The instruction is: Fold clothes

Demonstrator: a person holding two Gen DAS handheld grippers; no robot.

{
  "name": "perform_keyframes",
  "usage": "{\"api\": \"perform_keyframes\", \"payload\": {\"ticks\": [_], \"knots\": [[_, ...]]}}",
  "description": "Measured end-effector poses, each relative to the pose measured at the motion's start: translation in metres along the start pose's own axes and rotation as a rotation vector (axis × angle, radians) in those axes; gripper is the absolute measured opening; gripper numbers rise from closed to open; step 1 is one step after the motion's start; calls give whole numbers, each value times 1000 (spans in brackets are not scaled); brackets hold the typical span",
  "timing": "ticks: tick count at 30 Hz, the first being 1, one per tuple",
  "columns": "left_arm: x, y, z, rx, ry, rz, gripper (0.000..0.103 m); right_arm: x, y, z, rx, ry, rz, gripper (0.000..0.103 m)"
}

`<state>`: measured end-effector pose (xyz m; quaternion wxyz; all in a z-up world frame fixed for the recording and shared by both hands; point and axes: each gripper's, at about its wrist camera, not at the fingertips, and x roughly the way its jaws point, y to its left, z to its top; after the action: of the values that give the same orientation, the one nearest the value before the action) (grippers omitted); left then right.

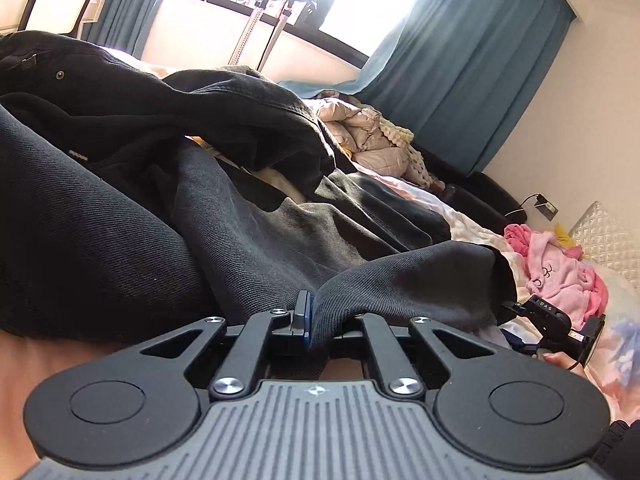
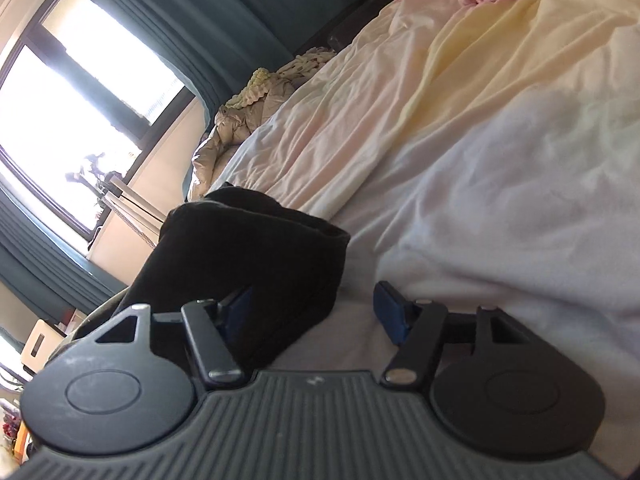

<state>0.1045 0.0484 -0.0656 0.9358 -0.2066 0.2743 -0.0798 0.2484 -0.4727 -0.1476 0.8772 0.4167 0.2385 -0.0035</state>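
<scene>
Ahead of the left gripper (image 1: 310, 316) the dark jeans (image 1: 160, 184) are piling up high, blocking pretty much everything forward and to its left. The right gripper (image 2: 316, 312) is sitting with its jaws apart, a dark hem (image 2: 256, 256) crowding its left finger, while open bedsheet (image 2: 500, 168) is stretching ahead and right.

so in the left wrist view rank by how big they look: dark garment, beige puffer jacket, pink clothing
1. dark garment, largest by far, though nearest the camera
2-3. beige puffer jacket and pink clothing look alike; unranked
</scene>
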Motion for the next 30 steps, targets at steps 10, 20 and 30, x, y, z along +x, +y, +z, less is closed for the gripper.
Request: {"api": "perform_keyframes", "payload": {"ticks": [10, 20, 30], "knots": [[11, 4, -2, 48, -9, 25, 8, 10, 38, 6, -92, -162, 72, 12], [-11, -32, -4, 197, -44, -166, 8, -67, -20, 7, 279, -317, -113, 11], [7, -35, -19, 249, 64, -122, 9, -119, -55, -1, 483, -374, -210, 11]]}}
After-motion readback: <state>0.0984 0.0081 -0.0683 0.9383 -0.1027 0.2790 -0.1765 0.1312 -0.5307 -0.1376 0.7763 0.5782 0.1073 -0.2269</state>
